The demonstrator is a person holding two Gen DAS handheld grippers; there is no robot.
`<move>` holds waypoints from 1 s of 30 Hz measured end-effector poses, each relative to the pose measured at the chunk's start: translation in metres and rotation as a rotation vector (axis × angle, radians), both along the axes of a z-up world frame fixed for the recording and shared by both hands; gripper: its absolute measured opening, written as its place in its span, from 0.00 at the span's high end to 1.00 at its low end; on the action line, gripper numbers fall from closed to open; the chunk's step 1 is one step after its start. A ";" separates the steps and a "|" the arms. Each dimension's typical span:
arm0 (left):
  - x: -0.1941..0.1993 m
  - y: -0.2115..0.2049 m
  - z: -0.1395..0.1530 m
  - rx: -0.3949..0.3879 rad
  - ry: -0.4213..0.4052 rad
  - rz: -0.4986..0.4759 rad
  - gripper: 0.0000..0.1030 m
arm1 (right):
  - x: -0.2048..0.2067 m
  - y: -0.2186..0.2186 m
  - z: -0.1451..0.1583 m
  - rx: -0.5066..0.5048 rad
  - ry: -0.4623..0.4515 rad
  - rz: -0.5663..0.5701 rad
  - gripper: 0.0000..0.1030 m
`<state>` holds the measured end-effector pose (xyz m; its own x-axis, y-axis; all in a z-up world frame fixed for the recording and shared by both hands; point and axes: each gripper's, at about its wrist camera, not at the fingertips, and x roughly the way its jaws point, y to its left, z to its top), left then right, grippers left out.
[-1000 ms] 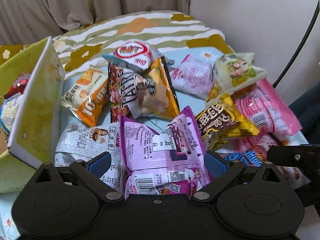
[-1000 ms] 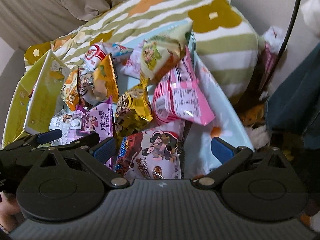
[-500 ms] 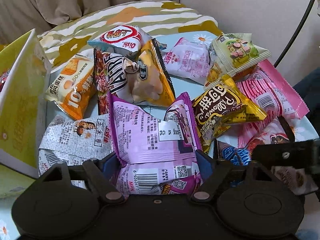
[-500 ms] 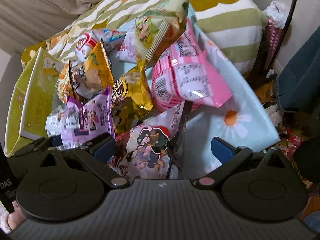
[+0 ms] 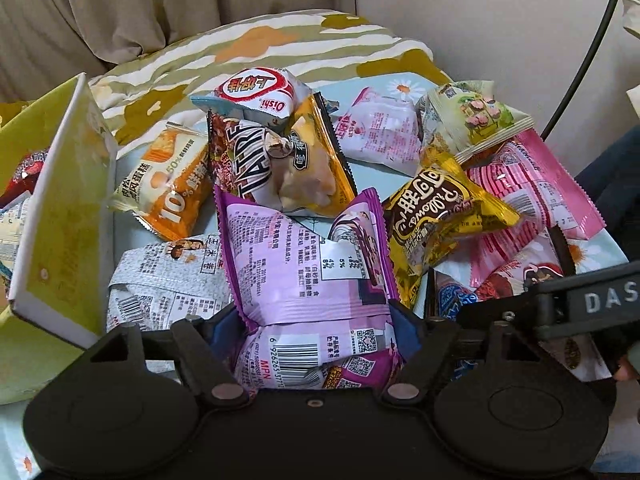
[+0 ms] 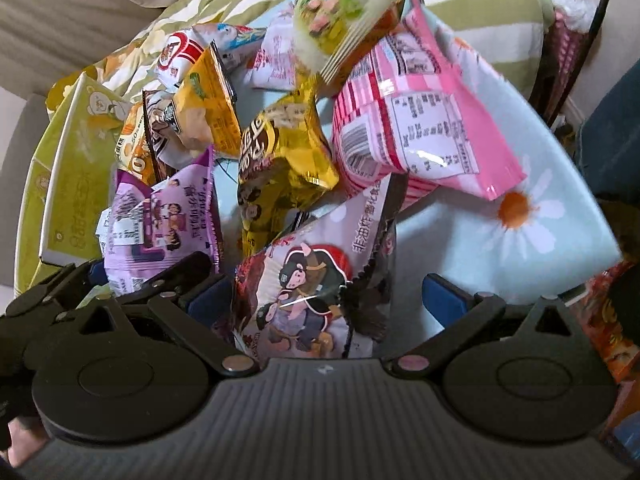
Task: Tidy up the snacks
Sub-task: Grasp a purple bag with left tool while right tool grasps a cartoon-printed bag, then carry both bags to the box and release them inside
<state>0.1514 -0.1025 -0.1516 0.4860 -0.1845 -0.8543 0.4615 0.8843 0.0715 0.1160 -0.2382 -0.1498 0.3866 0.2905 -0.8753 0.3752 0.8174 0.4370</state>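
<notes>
The left gripper (image 5: pixel 316 320) is now squeezing the purple bag (image 5: pixel 308 256), hiding its bottom. The right gripper (image 6: pixel 332 300) is staying open around the cartoon bag (image 6: pixel 308 292).

Left gripper (image 5: pixel 316 320) clamped (pads pinching); right gripper (image 6: pixel 326 294) spread wide.

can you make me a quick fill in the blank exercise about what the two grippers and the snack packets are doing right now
1. The left gripper is shut on the ____ packet.
2. The right gripper has its jaws ____, with the monkey packet lying between them.
3. The yellow box stands to the ____ of the purple packet in the left wrist view.
4. The pink packet lies on a light blue cloth printed with a ____.

Missing words: purple; open; left; daisy
</notes>
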 end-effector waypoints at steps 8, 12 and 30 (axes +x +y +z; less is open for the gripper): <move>-0.011 0.004 0.003 -0.002 -0.011 0.004 0.24 | -0.003 -0.001 -0.003 0.052 0.010 0.002 0.16; -0.015 0.005 0.008 -0.009 -0.023 0.009 0.24 | -0.005 -0.001 0.002 0.026 -0.002 0.018 0.29; -0.033 0.020 0.079 -0.061 -0.171 0.119 0.24 | -0.009 0.005 0.078 -0.038 -0.192 0.110 0.34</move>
